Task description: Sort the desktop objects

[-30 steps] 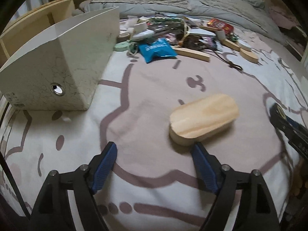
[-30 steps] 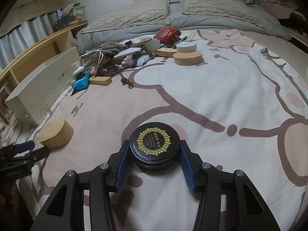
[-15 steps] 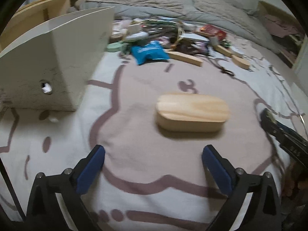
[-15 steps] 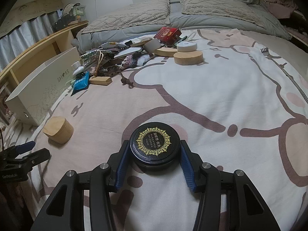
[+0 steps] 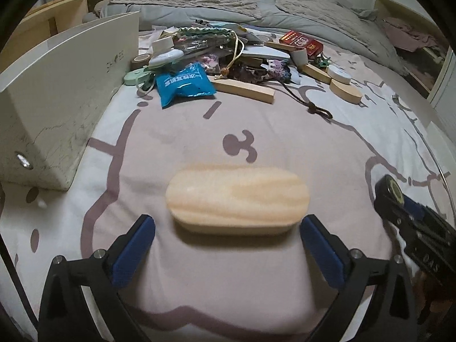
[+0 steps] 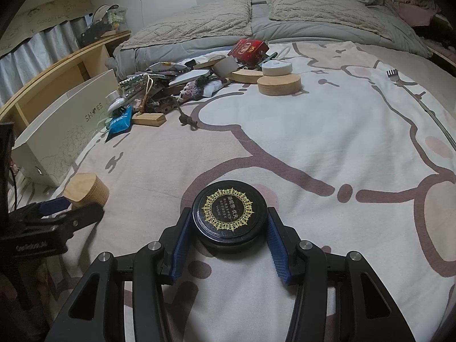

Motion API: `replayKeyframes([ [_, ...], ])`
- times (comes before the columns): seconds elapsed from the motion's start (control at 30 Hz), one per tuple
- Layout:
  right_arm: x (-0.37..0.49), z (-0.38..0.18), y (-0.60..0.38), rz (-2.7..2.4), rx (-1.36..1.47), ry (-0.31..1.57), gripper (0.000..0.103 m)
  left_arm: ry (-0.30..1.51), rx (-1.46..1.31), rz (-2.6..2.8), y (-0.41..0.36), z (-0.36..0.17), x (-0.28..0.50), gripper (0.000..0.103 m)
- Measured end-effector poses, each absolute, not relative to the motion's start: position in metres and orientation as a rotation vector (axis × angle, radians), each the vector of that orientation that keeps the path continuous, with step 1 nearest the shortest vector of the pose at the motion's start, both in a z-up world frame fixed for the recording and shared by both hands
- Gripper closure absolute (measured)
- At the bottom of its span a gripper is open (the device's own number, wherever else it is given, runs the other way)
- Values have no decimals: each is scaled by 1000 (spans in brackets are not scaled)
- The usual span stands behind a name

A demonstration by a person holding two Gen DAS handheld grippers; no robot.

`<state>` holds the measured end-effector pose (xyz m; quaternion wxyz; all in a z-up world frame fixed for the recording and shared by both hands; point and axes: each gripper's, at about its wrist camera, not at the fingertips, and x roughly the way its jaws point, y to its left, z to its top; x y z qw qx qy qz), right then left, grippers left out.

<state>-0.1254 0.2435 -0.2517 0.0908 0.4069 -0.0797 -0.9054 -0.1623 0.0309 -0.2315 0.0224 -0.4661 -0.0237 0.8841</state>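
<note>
Block, the oblong wooden one, lies flat on the blanket, crosswise just ahead of the left gripper, near the open end of the white box. Change vs a second ago: the block sat skewed, off by the right pad, with the jaws narrower; since then the left gripper's jaws have just been opening and now stand full wide, gripper squared up, block centred in front of the gap, pads not touching it. Nothing between the pads yet. My read: that's the setup for a lengthwise pick, and the spread looks only just wider than the block, so alignment margin is thin. Right gripper: no change, clamped on the black tin, tin resting on the blanket, looks parked while the left works. Box is the likely destination for the block, though that's a guess. Counts, big to small: one blanket; one box; one clutter pile at the far end, too tangled to itemise; wooden pieces, four I can count in the left view (the oblong block, one long bar, two flat pieces at the far right), maybe more buried; one blue packet; one red pack; one white puck; one tin; one cord. Sorting barely begun, pile is intact.
</note>
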Motion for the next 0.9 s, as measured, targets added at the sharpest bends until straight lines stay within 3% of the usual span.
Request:
replayKeyframes([
  [0.37,-125,-252,244,-2690,1209,-239,52,-133,-1387,2768,30,-229,-165,2],
  [0.57,-124,-251,243,-2700,1196,-232,52,-101,-1357,2773,32,-226,-161,13],
  [0.9,-127,-248,242,-2703,1222,-210,53,-102,-1352,2771,33,-222,-159,14],
])
